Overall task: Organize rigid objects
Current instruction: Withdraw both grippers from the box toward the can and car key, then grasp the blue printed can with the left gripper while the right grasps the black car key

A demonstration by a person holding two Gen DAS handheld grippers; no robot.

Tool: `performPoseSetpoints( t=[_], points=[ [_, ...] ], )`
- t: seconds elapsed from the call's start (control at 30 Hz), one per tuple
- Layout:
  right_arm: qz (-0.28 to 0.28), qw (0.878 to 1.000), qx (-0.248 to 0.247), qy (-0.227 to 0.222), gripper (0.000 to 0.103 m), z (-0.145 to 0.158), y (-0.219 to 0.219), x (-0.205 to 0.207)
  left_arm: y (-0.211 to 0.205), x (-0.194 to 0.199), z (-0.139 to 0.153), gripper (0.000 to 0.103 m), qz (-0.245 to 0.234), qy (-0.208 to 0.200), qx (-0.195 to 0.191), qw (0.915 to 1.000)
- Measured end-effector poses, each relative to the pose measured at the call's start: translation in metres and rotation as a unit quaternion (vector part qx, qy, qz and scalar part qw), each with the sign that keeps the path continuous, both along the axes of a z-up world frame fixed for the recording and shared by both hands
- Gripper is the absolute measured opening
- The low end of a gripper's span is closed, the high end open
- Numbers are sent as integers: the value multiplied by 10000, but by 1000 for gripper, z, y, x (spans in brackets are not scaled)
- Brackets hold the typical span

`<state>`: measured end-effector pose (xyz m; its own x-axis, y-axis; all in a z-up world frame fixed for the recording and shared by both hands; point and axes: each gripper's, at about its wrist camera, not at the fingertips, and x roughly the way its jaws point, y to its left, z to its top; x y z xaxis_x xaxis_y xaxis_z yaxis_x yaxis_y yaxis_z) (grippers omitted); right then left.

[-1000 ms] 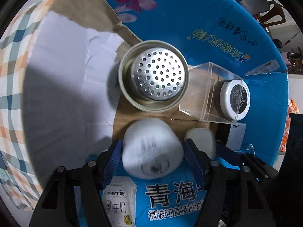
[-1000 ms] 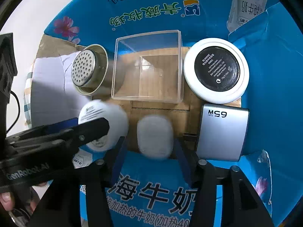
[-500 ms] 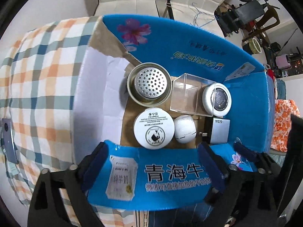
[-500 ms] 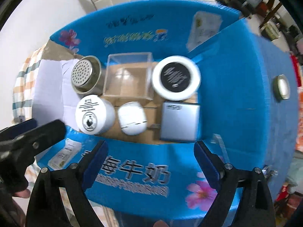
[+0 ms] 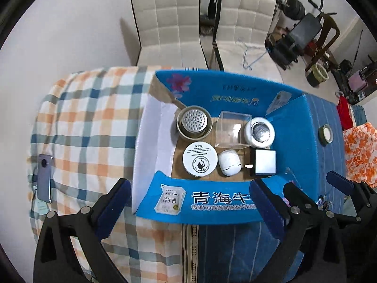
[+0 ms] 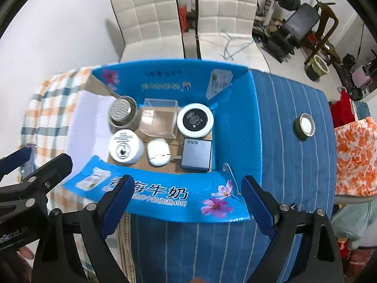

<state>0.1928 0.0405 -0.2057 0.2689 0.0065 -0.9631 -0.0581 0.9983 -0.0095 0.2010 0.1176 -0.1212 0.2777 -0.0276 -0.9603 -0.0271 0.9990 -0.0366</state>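
A blue cardboard box (image 5: 216, 206) (image 6: 165, 191) lies open on the table. Inside stand a perforated metal can (image 5: 195, 122) (image 6: 122, 113), a clear plastic box (image 5: 232, 129) (image 6: 159, 121), a white jar with a dark lid (image 5: 259, 132) (image 6: 195, 120), a white cream jar (image 5: 199, 162) (image 6: 126, 149), a white oval case (image 5: 229, 162) (image 6: 158, 152) and a silver charger (image 5: 265, 164) (image 6: 196, 158). My left gripper (image 5: 188, 210) is open and empty, high above the box's near wall. My right gripper (image 6: 186, 205) is open and empty, also above the near wall.
A roll of tape (image 5: 325, 135) (image 6: 304, 126) lies on the blue striped cloth right of the box. A phone (image 5: 44, 178) lies on the checked cloth at the left. Two white chairs (image 5: 200, 23) stand behind the table.
Both grippers let go of the cream jar and the oval case, opened wide, and pulled up and back out of the box. The jar and case now rest in the box.
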Motion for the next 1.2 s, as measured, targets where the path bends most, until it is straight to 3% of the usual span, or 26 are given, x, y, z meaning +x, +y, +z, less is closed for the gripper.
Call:
performPoseSetpoints(
  t=[0.23, 0.4, 0.63, 0.8, 0.93, 0.97, 1.03, 1.2],
  points=[
    [100, 9991, 268, -318, 94, 49, -8, -31, -8, -25, 41, 103, 12, -391, -7, 9992],
    [-80, 9986, 373, -373, 94, 62, -32, -44, -24, -35, 59, 103, -153, -559, -129, 9982],
    [-1002, 9941, 385, -182, 94, 48, -131, -73, -83, -36, 55, 103, -687, -551, -323, 9956],
    [-2276, 9733, 262, 131, 94, 7, -243, -100, -159, -41, 39, 103, -1317, -443, -339, 9897],
    [-3049, 9501, 305, 588, 93, -69, -325, -116, -232, -52, 6, 103, -1921, -330, -196, 9806],
    [-3180, 9437, 435, 797, 87, -91, -340, -118, -250, -55, -9, 103, -2053, -263, -174, 9782],
    [-3331, 9333, 674, 1159, 77, -129, -360, -120, -281, -58, -39, 103, -2259, -106, -100, 9740],
    [-3410, 9248, 1052, 1318, 71, -178, -369, -120, -329, -61, -95, 103, -2545, 296, 88, 9666]
  ],
)
